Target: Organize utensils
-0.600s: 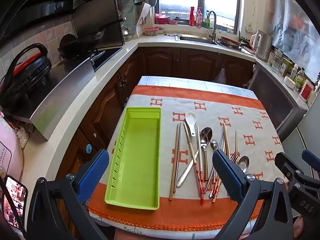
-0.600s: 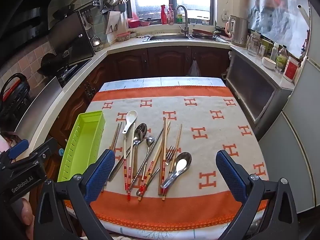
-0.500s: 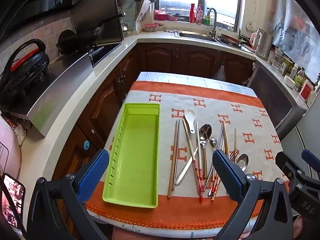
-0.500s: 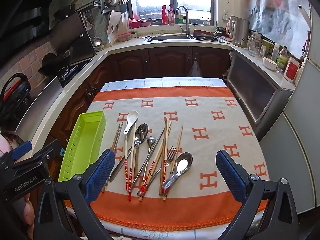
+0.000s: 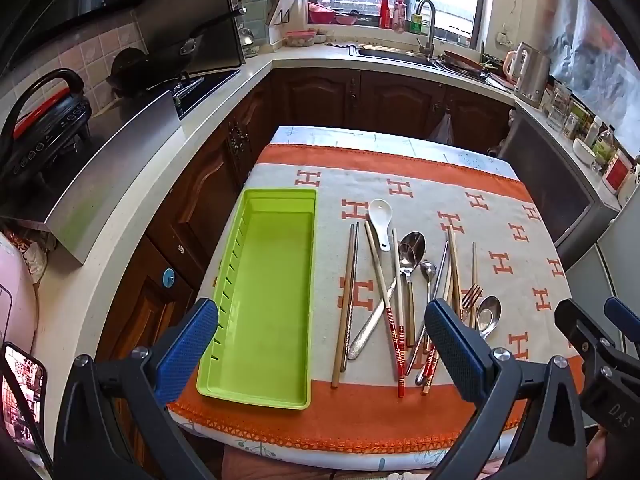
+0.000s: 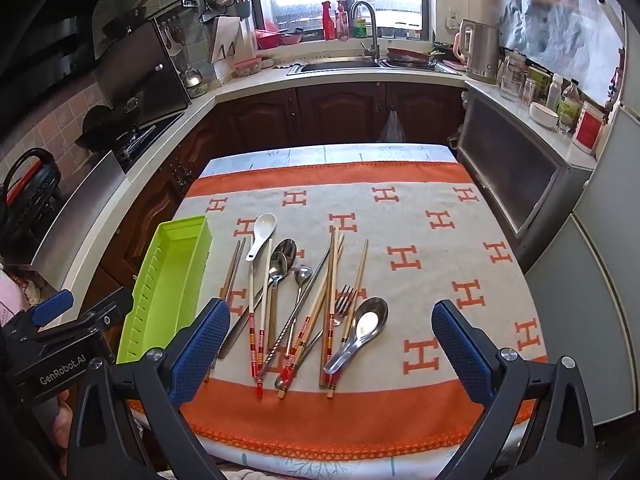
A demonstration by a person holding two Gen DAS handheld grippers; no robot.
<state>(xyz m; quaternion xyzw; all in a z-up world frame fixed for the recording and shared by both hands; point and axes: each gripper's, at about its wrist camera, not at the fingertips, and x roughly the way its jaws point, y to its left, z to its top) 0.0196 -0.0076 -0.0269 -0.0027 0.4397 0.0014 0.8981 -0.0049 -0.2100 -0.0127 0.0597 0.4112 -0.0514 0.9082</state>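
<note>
An empty lime-green tray (image 5: 272,396) (image 6: 138,344) lies at the table's left edge. Right of it is a loose pile of utensils: a white ceramic spoon (image 5: 380,218) (image 6: 262,234), steel spoons (image 5: 410,250) (image 6: 280,262), a fork (image 5: 471,298) (image 6: 345,300), a wide steel spoon (image 5: 488,316) (image 6: 362,330), and several chopsticks, some with red-banded ends (image 5: 396,336) (image 6: 256,340). My left gripper (image 5: 320,350) hangs open above the tray's near end. My right gripper (image 6: 330,352) is open above the near ends of the utensils. Neither holds anything.
The table wears an orange and beige cloth (image 6: 432,240) with H marks. Dark cabinets and a counter with a stove (image 5: 192,84), sink (image 6: 340,66) and kettle (image 6: 480,52) ring the table. A grey appliance (image 6: 516,176) stands close at the right.
The left wrist view has drifted back slightly, so tray and utensils sit a little higher in it. The right view is nearly unchanged. Both grippers stayed open.
</note>
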